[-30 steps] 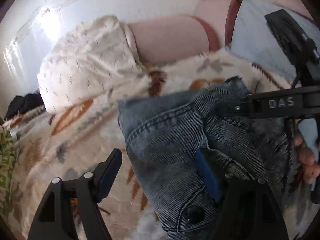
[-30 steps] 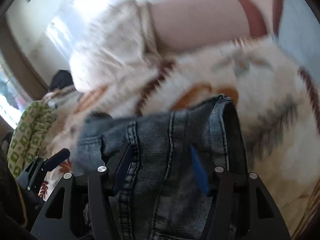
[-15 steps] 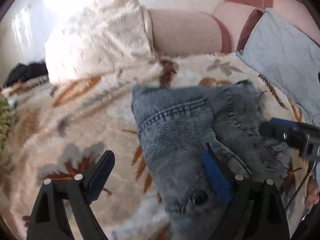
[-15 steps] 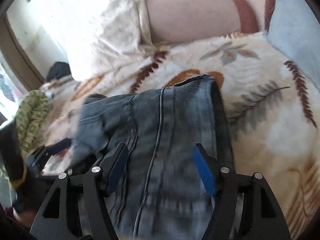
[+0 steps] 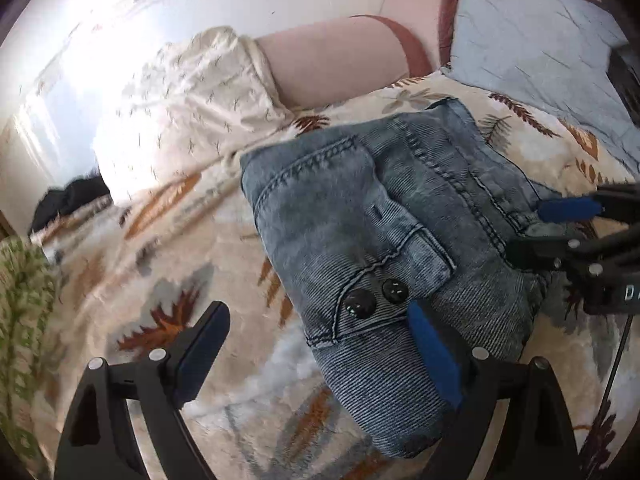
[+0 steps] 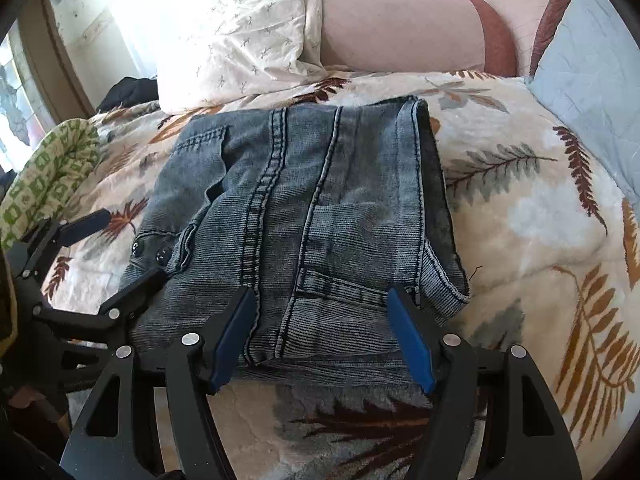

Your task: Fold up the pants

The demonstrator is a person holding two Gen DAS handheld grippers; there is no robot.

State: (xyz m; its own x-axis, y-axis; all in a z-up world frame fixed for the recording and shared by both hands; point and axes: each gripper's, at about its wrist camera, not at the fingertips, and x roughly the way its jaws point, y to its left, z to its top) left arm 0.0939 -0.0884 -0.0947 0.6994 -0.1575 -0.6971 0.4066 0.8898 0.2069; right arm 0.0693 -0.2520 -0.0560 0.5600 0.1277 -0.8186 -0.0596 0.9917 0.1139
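A folded bundle of grey-blue jeans lies flat on a leaf-patterned blanket, its two dark buttons facing up. My left gripper is open at the bundle's near left corner. Its right finger hovers over the denim and its left finger is over the blanket, with nothing pinched. In the right wrist view the jeans fill the middle. My right gripper is open, its blue pads either side of the near edge without pressing. Each gripper shows in the other's view: left gripper, right gripper.
A cream pillow and a pink bolster lie behind the jeans. A light blue pillow is at the right. A green patterned cloth and a dark item sit at the left edge.
Both grippers have drawn back from the jeans with their jaws wider. The right gripper has slid to the right side of the bundle. The jeans now lie as a settled bundle.
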